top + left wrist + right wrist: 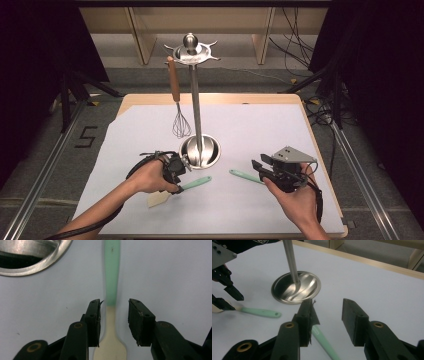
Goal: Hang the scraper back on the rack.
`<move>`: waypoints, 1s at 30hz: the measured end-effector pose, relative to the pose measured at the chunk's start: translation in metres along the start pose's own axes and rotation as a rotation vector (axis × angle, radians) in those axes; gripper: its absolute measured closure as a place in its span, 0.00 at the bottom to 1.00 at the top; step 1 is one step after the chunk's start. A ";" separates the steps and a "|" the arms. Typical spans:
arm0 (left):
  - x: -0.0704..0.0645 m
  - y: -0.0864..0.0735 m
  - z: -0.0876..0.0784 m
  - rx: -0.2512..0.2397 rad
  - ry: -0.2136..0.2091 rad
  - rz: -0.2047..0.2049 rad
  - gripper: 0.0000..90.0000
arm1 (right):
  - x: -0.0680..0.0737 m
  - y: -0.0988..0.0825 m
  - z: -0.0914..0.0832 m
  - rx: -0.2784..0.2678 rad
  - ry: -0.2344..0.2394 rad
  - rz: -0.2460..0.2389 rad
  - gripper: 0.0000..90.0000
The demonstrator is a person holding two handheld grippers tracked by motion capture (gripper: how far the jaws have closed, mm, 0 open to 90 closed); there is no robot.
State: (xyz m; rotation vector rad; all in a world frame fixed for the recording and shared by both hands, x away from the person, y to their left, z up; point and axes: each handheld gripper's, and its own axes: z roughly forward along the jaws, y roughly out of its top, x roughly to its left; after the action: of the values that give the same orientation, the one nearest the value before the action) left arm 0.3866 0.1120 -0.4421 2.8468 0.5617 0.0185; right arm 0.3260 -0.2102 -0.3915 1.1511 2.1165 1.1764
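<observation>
- Left gripper lowered over spatula lying flat on white-covered desk, in front of utensil stand's round steel base.
- Spatula: mint-green handle, cream blade. In high view, blade at near-left, handle tip toward far-right, so long axis runs diagonally across desk.
- In left gripper view, spatula neck sits between the two black fingers, long axis running straight away from camera, square to the closing direction. Alignment judged good.
- Left fingers about half open; a gap visible on each side of the neck, pads not yet touching. No grip yet.
- Coming move judged: close straight across the neck. Narrow neck off-centre, nearer the one pad, so a slight sideways slide on contact likely.
- Right gripper held above desk at right, fingers wide, nothing gripped. Second green-handled utensil lying on desk under its fingers, handle slanting beneath one pad in right gripper view.
- Left hand clearly the nearer to spatula; right hand well apart from it.
- Whisk with wooden handle hanging from stand's top ring; other hooks free.
</observation>
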 end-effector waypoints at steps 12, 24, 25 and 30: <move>0.000 0.005 0.013 0.064 -0.007 0.021 0.68 | 0.000 0.000 0.000 0.003 -0.001 -0.002 0.68; -0.003 0.012 0.021 0.077 -0.002 0.005 0.69 | -0.001 0.000 0.000 0.000 0.004 0.008 0.68; -0.003 0.013 0.021 0.089 0.003 0.021 0.69 | 0.000 0.000 0.000 0.005 0.020 0.020 0.68; -0.003 0.017 0.021 0.130 -0.007 0.029 0.69 | -0.001 0.000 0.000 -0.004 -0.001 -0.006 0.68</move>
State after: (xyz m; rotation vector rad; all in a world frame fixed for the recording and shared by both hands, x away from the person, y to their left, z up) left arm 0.3915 0.0903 -0.4586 2.9803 0.5382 -0.0237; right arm 0.3265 -0.2108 -0.3912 1.1423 2.1150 1.1767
